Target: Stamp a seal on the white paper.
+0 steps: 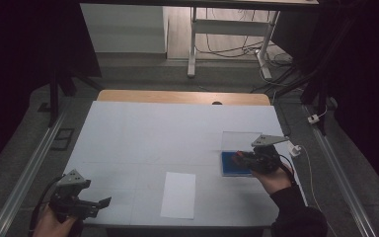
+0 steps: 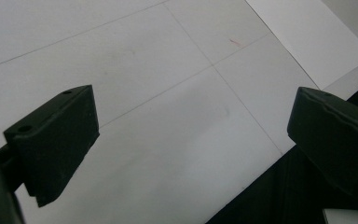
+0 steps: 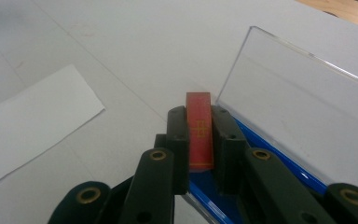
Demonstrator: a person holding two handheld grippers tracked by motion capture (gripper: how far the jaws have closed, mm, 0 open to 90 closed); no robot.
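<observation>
A: Right gripper view: what do the fingers (image 3: 177, 140) of the right gripper (image 3: 199, 140) hold?

B: A red block (image 3: 199, 128), clamped flat between both fingers, its top end projecting beyond the tips. Directly beneath and right of the fingers lies a blue case (image 3: 261, 154) with its clear lid (image 3: 303, 112) standing open.

A: And the left gripper (image 2: 191, 121)?

B: Its fingers (image 2: 56, 140) stand wide apart with nothing between them, over bare worktop (image 2: 144, 70).

A: Anything else near either pair?

B: A white paper sheet (image 1: 178, 194) lies flat on the worktop, between the two grippers in the high view, touching neither.
</observation>
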